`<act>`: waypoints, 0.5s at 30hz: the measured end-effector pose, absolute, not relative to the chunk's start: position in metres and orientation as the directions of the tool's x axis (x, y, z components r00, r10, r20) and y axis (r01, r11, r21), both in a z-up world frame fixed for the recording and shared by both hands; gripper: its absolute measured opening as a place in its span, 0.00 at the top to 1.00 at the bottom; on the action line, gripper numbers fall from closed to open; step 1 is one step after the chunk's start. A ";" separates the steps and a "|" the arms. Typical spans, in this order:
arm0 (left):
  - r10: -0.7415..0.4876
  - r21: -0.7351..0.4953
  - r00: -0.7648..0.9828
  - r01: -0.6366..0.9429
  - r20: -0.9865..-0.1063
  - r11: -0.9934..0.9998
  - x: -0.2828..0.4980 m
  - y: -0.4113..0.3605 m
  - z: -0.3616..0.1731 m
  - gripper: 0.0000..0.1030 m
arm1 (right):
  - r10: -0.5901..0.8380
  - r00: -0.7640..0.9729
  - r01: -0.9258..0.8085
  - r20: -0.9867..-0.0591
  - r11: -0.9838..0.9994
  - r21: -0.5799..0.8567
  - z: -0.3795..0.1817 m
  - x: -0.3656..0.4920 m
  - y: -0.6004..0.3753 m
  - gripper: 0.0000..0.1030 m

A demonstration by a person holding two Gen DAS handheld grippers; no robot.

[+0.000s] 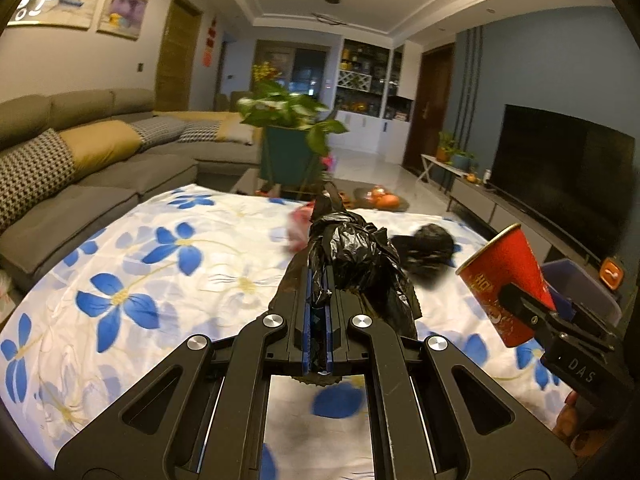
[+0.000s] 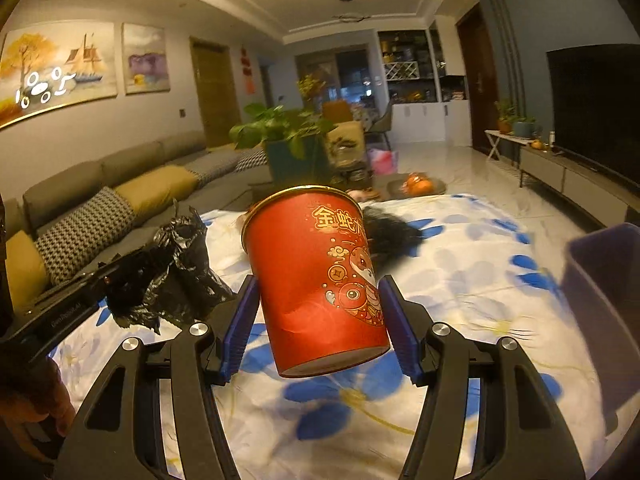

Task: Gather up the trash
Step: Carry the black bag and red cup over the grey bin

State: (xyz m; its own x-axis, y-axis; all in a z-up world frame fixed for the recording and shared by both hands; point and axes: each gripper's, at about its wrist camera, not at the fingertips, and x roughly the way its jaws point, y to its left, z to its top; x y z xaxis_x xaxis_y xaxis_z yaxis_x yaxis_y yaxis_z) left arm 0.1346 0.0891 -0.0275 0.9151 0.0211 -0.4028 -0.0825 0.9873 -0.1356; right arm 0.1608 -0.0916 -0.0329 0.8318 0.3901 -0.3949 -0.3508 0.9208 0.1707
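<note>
Red paper cup [image 2: 320, 280] is being held tilted between the pads of the right gripper [image 2: 320, 312], above the floral sheet [image 2: 460, 280]; a black trash bag [image 1: 352, 256], pinched by the left gripper [image 1: 319, 304], is being carried just to its left.

left wrist view: rides close behind its gripper, tilted down over the flowered cloth [image 1: 168, 248] toward the sofa [image 1: 100, 160] | right wrist view: alongside, same heading | shared: cloth, sofa, potted plant [image 2: 280, 128], television [image 2: 592, 108], each other's gripper
</note>
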 end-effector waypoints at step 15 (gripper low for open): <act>-0.140 -0.090 0.915 0.114 -0.379 0.989 0.133 -0.009 -0.013 0.96 | 0.253 0.913 -0.190 -0.321 0.958 0.217 -0.015 0.123 -0.182 0.42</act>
State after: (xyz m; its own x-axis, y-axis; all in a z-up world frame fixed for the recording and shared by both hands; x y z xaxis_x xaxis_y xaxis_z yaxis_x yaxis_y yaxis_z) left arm 0.1330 -0.0093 -0.0132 0.9147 -0.1398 -0.3792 0.1141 0.9894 -0.0896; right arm 0.1228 -0.1817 -0.0147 0.9126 0.2533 -0.3208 -0.1897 0.9576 0.2167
